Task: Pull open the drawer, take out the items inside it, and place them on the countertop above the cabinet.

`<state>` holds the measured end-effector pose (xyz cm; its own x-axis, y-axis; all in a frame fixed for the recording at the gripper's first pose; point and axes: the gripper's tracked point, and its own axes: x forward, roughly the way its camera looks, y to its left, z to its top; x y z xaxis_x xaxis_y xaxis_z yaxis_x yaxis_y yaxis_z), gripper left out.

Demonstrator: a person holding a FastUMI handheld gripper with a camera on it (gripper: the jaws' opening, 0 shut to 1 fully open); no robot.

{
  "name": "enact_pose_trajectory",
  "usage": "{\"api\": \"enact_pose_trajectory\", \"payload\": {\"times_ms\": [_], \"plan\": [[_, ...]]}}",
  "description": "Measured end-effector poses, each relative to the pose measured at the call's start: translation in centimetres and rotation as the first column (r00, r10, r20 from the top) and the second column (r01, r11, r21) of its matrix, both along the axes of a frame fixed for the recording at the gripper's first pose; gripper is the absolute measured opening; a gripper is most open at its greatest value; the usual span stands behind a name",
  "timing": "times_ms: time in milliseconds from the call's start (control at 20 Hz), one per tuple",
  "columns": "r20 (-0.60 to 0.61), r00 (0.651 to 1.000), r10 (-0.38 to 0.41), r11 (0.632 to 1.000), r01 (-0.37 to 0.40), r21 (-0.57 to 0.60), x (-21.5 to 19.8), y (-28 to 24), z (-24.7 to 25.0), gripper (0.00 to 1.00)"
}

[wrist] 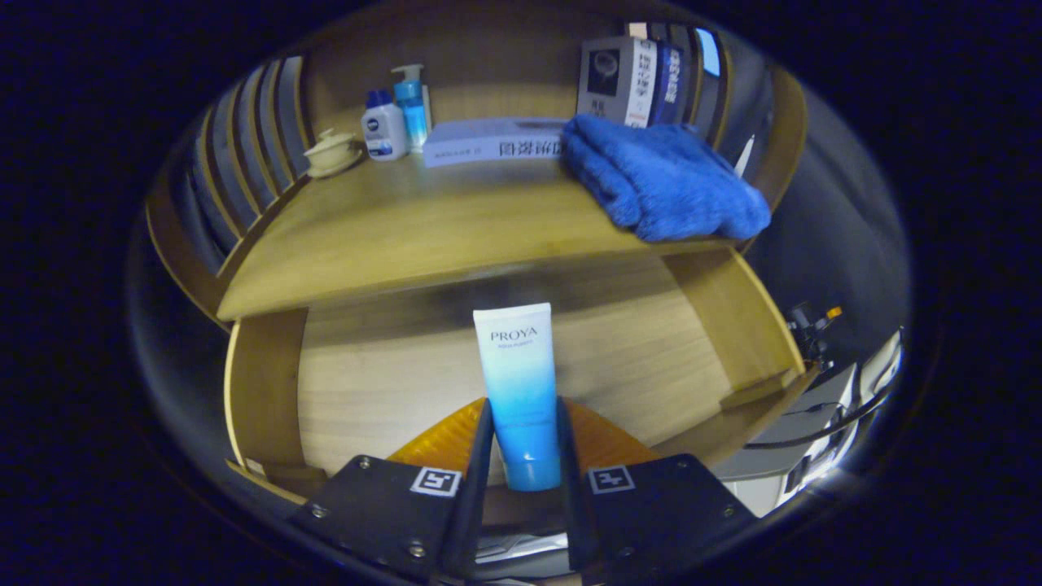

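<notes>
Item: blue-white tube (521, 391) | I am holding it clamped in gripper (521, 456) jaws | over open drawer (407, 366) | table (423, 236) carrying blue towel (663, 179).

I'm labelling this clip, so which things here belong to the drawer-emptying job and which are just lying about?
Job:
- tube, clamped in the gripper
- open drawer
- countertop

Lying about, on the countertop:
- blue towel
- flat box
- two bottles
- lidded cup
- books

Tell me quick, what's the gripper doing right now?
Gripper: shut on the blue-and-white tube, both fingers pressing its lower part, over the open drawer.
</notes>
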<state>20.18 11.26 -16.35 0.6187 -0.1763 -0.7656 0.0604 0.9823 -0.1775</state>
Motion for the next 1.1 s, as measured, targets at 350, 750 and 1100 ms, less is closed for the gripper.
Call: {"api": "enact_pose_trajectory", "payload": {"times_ms": [350, 750, 1100], "plan": [[0.273, 0.961, 0.042, 0.997, -0.059, 0.053, 2.9, 2.5, 9.0, 0.42], [0.342, 0.934, 0.106, 0.982, -0.152, 0.11, 9.7, 4.2, 9.3, 0.42], [0.236, 0.961, 0.146, 0.979, -0.175, 0.106, 12.3, 4.4, 4.7, 0.42]]}}
